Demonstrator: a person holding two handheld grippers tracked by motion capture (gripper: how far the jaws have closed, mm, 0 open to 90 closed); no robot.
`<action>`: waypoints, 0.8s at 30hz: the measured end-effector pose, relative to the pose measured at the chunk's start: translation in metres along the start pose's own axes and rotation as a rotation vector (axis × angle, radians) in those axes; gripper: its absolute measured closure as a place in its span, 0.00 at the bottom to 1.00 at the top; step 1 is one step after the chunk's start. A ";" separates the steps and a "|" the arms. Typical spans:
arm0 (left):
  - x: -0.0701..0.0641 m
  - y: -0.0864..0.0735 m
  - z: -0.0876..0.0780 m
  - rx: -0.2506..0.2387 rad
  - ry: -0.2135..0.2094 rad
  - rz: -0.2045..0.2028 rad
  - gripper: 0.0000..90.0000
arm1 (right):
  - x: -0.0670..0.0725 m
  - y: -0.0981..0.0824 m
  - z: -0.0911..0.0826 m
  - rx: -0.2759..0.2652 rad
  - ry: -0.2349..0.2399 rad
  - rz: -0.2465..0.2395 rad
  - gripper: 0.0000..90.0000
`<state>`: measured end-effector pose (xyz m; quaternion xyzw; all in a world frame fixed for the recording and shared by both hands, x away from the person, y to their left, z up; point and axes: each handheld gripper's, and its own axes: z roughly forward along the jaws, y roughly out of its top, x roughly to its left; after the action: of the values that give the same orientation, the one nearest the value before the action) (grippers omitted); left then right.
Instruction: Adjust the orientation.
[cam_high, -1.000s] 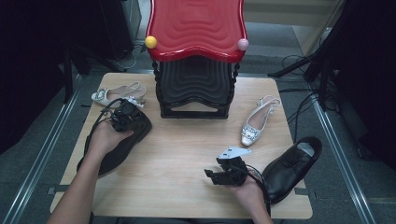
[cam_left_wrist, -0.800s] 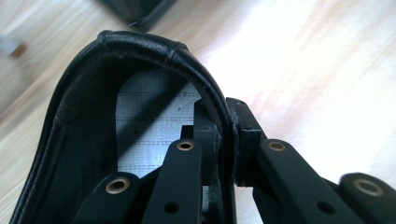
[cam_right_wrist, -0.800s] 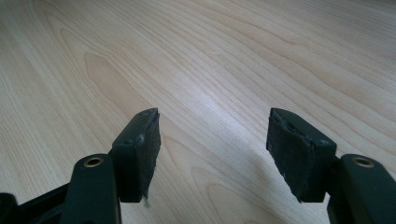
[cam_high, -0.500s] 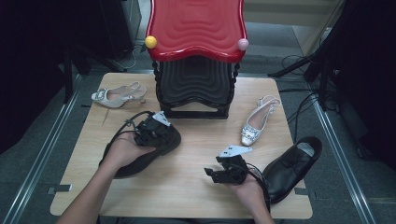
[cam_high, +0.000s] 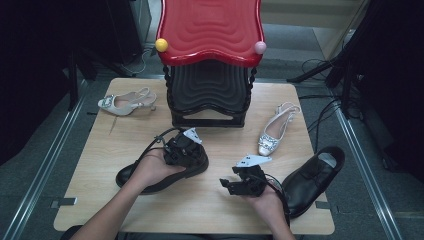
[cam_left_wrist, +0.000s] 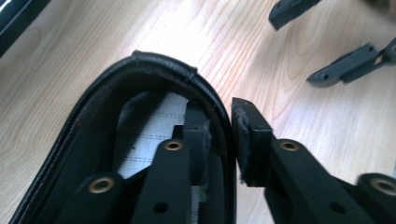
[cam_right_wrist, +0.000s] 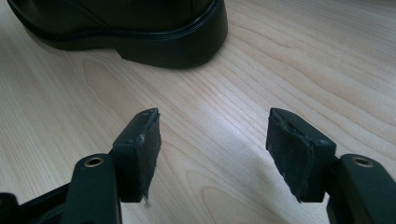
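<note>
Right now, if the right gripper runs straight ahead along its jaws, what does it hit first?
Likely the black dress shoe: its heel sits dead ahead of the open right gripper, with bare table between. Depth is hard to judge.

The stool (cam_high: 210, 65) stands at the top middle of my table (cam_high: 200, 210). A sandal (cam_high: 125, 102) lies to its left in the upper left, and another sandal (cam_high: 276, 131) to its right. Lower left of centre lies a shoe (cam_high: 150, 177), with my left tool (cam_high: 187, 150) at its heel. My right tool (cam_high: 239, 184) rests lower centre, with a second shoe (cam_high: 312, 177) at lower right.
</note>
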<state>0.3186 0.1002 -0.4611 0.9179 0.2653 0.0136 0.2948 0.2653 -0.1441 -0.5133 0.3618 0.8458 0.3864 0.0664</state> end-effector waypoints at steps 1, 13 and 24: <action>-0.001 0.000 -0.002 -0.002 0.013 0.012 0.76 | 0.000 0.000 0.000 -0.002 0.001 0.000 0.41; -0.018 -0.020 -0.057 -0.101 0.103 -0.026 0.75 | 0.006 0.010 -0.001 -0.090 0.015 -0.058 0.56; -0.022 -0.080 -0.077 -0.119 0.119 -0.182 0.99 | 0.000 0.043 0.017 -0.082 0.013 -0.067 1.00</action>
<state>0.2476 0.1853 -0.4384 0.8685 0.3631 0.0568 0.3326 0.2962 -0.1154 -0.4954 0.3280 0.8412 0.4206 0.0887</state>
